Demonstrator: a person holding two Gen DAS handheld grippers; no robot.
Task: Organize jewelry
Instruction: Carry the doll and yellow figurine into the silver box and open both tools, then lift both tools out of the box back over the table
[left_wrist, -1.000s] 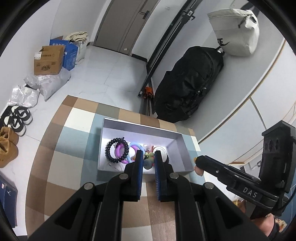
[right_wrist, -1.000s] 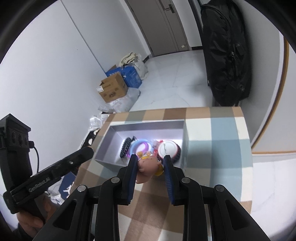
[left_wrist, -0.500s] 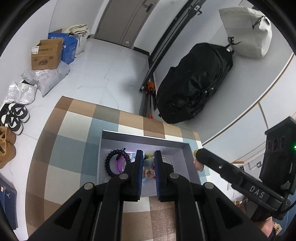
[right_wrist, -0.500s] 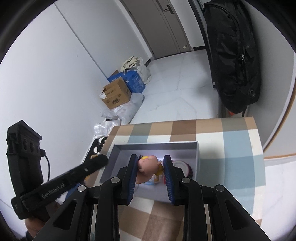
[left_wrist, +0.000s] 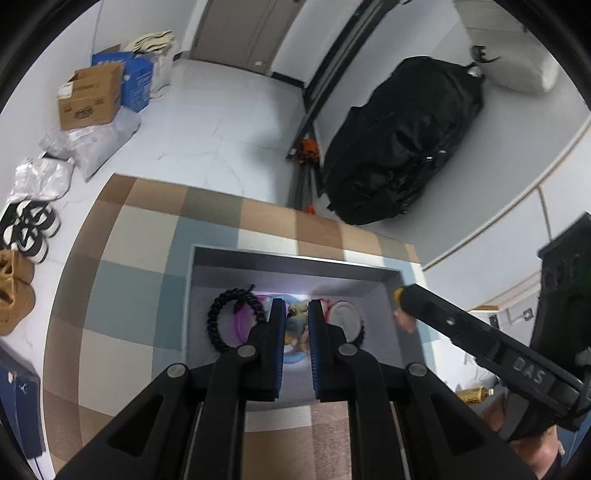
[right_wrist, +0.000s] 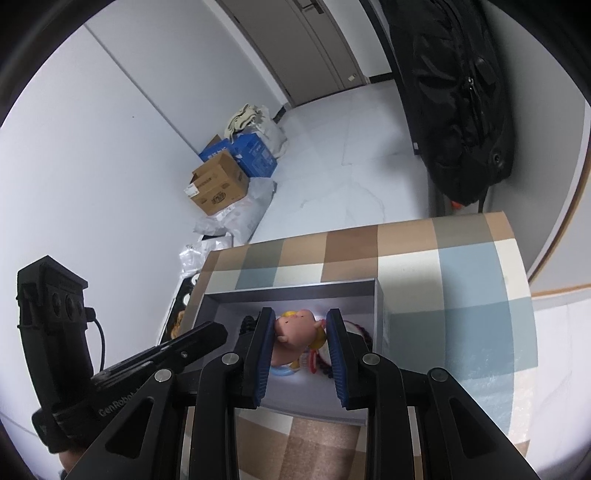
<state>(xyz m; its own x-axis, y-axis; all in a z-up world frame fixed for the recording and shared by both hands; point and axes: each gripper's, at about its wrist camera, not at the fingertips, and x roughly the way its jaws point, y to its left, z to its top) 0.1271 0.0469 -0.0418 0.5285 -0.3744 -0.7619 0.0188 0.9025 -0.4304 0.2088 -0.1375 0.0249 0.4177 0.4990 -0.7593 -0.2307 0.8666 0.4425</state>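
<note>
An open grey box (left_wrist: 295, 258) sits on the checked tablecloth (left_wrist: 140, 236). Inside lie a black bead bracelet (left_wrist: 229, 321), a purple ring (left_wrist: 239, 326), a pale blue ring (left_wrist: 293, 359) and a white round piece edged with dark beads (left_wrist: 345, 317). My left gripper (left_wrist: 295, 314) hovers over the box's middle, shut, with nothing between its blue pads. My right gripper (right_wrist: 299, 326) is shut on a small doll charm (right_wrist: 295, 328) with a pink head and yellow body, held above the box (right_wrist: 288, 290) interior. The left gripper's finger (right_wrist: 199, 338) reaches in from the left there.
A black bag (left_wrist: 402, 147) leans on the wall beyond the table. Cardboard boxes (left_wrist: 90, 98), plastic bags and shoes (left_wrist: 29, 229) lie on the floor to the left. The table's far edge runs just behind the box; its right edge is close to the box's right wall.
Both grippers have moved forward and slightly down, from the box's near wall to over its inside. The doll charm stays clamped in the right gripper.
</note>
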